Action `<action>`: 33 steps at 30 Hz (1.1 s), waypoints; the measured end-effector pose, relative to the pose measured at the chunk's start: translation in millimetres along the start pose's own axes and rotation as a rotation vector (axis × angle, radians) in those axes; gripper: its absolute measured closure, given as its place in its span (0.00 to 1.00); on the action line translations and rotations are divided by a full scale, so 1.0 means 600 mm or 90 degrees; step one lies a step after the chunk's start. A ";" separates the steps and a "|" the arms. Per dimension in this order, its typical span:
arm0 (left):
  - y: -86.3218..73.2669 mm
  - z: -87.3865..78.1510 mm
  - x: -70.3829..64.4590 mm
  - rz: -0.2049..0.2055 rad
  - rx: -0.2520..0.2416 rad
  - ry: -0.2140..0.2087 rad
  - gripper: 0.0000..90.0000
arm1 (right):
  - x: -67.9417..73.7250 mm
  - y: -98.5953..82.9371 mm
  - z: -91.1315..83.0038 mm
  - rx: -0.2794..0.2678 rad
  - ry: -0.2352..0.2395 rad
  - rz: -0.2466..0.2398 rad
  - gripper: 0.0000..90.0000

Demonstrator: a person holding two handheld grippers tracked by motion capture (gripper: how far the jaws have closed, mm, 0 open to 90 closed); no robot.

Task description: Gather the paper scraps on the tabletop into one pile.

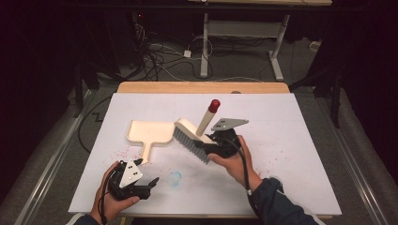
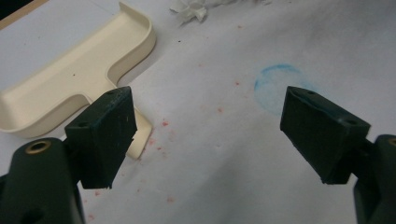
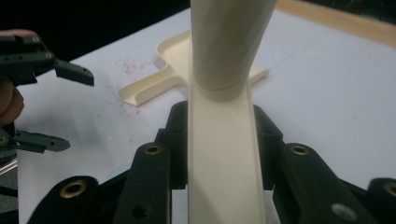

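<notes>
brush [image 1: 195, 136] | clamped in right gripper [image 1: 220, 143] | left gripper [image 1: 141, 183] jaws apart | no writing legible

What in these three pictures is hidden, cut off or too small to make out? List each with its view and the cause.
- Brush bristles, right gripper view: hidden under the brush back and the right tool.
- Dustpan far end, left gripper view: cut off by the left edge.
- Red specks, high view: too small to identify.
- White scrap, left gripper view: cut by the top edge.
</notes>
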State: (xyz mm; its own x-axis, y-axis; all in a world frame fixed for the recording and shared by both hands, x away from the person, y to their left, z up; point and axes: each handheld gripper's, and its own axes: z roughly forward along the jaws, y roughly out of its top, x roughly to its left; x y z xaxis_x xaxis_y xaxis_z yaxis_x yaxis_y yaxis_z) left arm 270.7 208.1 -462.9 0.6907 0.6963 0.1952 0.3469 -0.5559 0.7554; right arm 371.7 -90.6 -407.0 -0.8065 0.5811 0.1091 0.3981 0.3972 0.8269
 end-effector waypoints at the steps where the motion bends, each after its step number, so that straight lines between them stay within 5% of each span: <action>1: 0.000 0.000 -0.002 -0.002 0.003 -0.005 0.20 | 0.005 -0.006 0.009 0.004 -0.002 0.014 0.75; 4: 0.001 0.000 -0.005 0.012 0.009 -0.007 0.20 | 0.004 -0.025 0.037 0.015 0.004 0.070 0.75; 6: 0.000 0.001 -0.004 0.010 0.009 -0.007 0.20 | -0.005 -0.035 0.052 0.017 -0.056 0.073 0.75; 11: -0.001 0.001 -0.002 0.008 0.011 -0.010 0.20 | -0.033 -0.040 0.056 0.013 -0.101 0.108 0.75; 14: 0.000 0.002 -0.005 0.007 0.017 -0.004 0.20 | -0.049 -0.044 0.056 0.021 -0.117 0.112 0.75; 18: 0.000 -0.001 -0.009 0.009 0.013 -0.008 0.20 | -0.065 -0.057 0.044 0.026 -0.116 0.152 0.75; 21: 0.000 -0.001 -0.010 0.007 0.013 -0.011 0.20 | -0.069 -0.070 0.020 0.016 -0.144 0.171 0.75; 27: 0.001 -0.001 -0.012 0.010 0.014 -0.014 0.20 | -0.069 -0.082 -0.009 0.006 -0.161 0.191 0.75; 33: 0.005 0.003 -0.014 0.018 0.016 -0.014 0.20 | -0.052 -0.065 -0.031 -0.027 -0.164 0.158 0.75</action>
State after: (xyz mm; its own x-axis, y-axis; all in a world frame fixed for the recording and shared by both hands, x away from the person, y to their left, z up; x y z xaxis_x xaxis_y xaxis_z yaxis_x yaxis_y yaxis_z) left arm 267.0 199.7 -463.1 0.7141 0.6700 0.2028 0.3428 -0.5873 0.7332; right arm 373.5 -137.3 -432.4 -0.5486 0.8183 0.1715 0.5456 0.1949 0.8151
